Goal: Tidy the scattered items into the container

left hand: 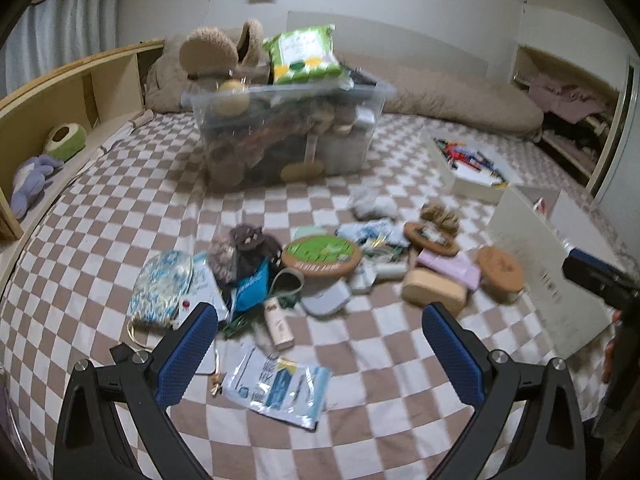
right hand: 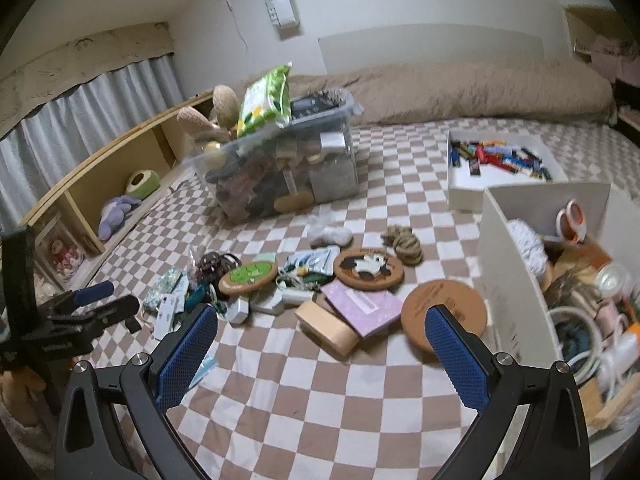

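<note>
You have bare checkered bed [right hand: 320,400] just in front of the scattered pile [right hand: 304,292], room enough to pass. Beyond the pile the full clear bin [right hand: 280,172] blocks you, and the white box [right hand: 516,264] walls off the pile's right side.

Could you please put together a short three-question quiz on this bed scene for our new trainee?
1. True or false: the left claw is shut on an item.
2. What lies on top of the clear bin: A) green packet, B) a shoe?
3. The plain cork disc lies beside the white ____.

Key: 1 false; 2 A, the green packet; 3 box.
</note>
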